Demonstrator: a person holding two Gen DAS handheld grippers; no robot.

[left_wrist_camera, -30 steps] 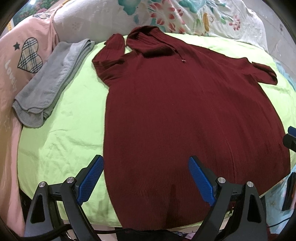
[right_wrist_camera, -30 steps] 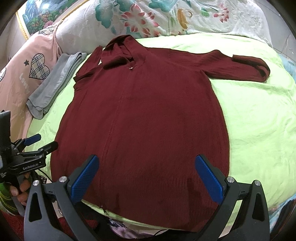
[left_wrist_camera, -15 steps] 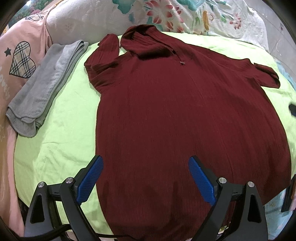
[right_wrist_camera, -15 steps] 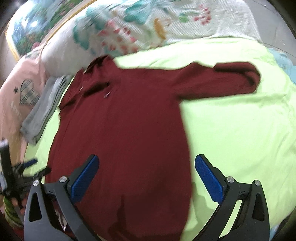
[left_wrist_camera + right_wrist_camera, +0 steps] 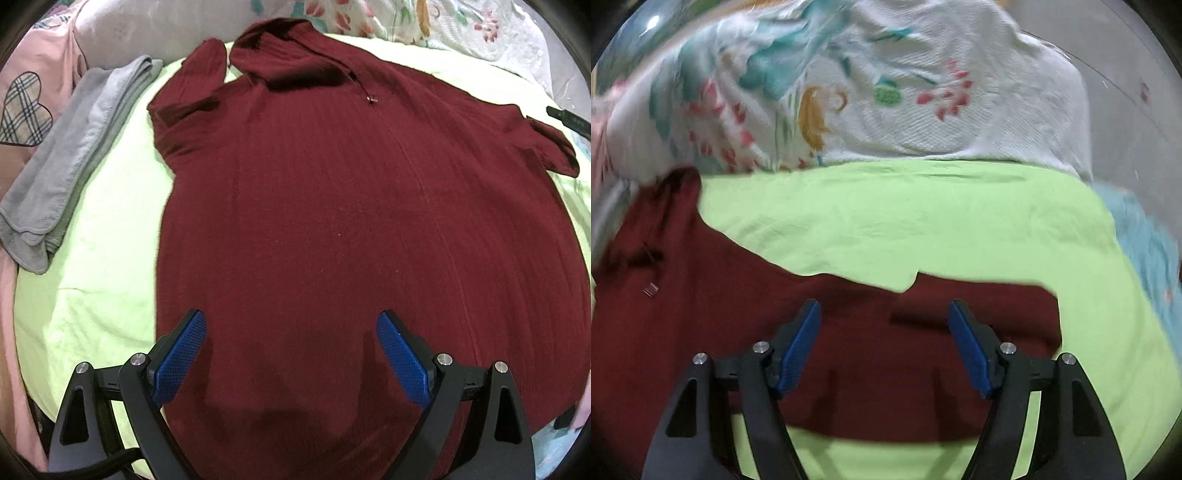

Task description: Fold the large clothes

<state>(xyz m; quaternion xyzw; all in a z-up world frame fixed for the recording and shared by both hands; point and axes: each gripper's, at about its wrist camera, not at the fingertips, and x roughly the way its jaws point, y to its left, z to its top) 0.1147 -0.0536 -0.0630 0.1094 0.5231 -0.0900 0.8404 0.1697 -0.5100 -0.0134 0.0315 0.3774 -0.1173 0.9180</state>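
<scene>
We have one maroon sweater (image 5: 351, 229) spread flat on the green sheet (image 5: 92, 280), its hem nearest the left tongs (image 5: 290, 354) and its collar at the far end. The left tongs stand wide apart above the lower body of the garment, gripping nothing.

The right tongs (image 5: 884, 343) hover over the outstretched sleeve (image 5: 979, 314), whose cuff lies just beyond and to the right of the right-hand pad. Their jaws have just been closing, yet a clear gap remains and neither pad presses the fabric. The right view is smeared, so we cannot say for sure how close the tips are to the cloth.

To do this step well, we judge the right tongs should drop onto the sleeve near the cuff, pinch both layers, then carry it across the body toward the left tongs, keeping the fold line straight at the shoulder. The left tongs could pin the body so it does not drag.

Counted: one sweater, two sleeves, one folded grey cloth (image 5: 70, 162) far left of the left tongs, one floral quilt (image 5: 886, 92) beyond the right tongs.
</scene>
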